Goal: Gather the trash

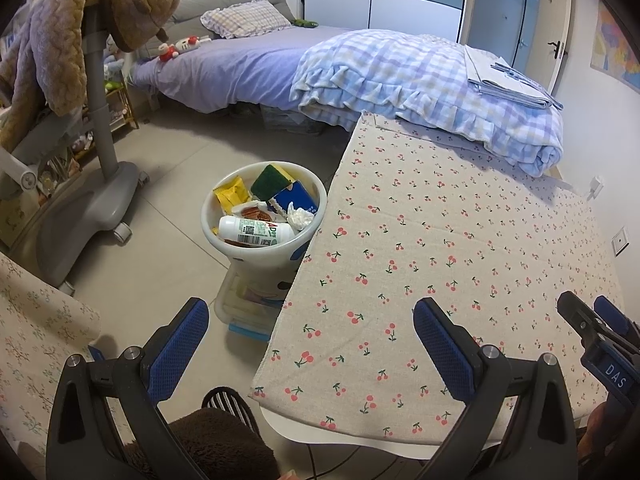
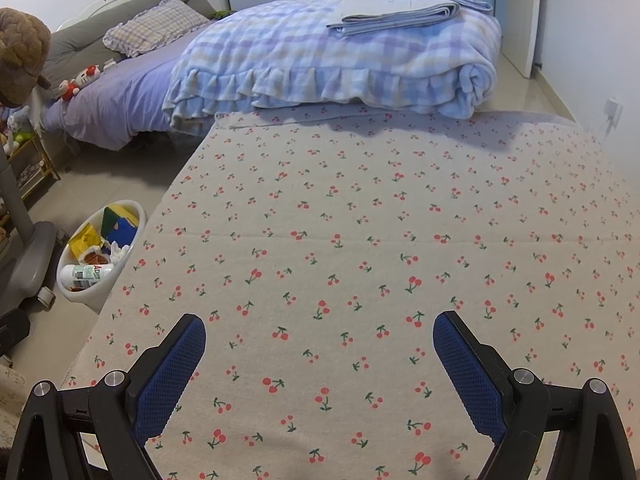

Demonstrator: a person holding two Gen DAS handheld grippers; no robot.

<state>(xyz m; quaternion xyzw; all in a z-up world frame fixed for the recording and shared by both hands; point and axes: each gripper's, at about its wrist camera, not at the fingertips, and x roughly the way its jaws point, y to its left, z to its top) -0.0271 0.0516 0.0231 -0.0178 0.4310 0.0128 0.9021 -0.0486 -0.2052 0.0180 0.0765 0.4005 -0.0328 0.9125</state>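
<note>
Trash: gathered in the white bin (image 1: pixel 262 246) — a white bottle (image 1: pixel 256 231) lying across the near side of the rim, long axis roughly left to right; behind it a yellow packet (image 1: pixel 230 196), a green-and-yellow sponge (image 1: pixel 270 180), a blue box (image 1: pixel 298 200), a crumpled tissue (image 1: pixel 299 218) and a snack wrapper (image 1: pixel 254 213).
Bin position: on the floor, raised on a clear plastic container (image 1: pixel 246 312), tucked just beside the left edge of the table.
Table: covered by a cherry-print cloth (image 2: pixel 360 220); no loose item seen on it in either view.
Direction from fingers: bin ahead and slightly left of the left gripper (image 1: pixel 312 330), below table height; far off to the left and lower for the right gripper (image 2: pixel 320 352).
Nearer hand: the left, judged from how large the bin sat in its view.
Left fingers: spread wide, nothing between the blue pads (image 1: pixel 180 352).
Right fingers: spread wide over the cloth, holding nothing.
Stage, as a judgement: collection looked finished or nearly so; nothing further to pick up within sight.
Surroundings: bed with a folded checked blanket (image 2: pixel 340 52) past the table's far end; grey chair base (image 1: pixel 92 208) left of the bin.
</note>
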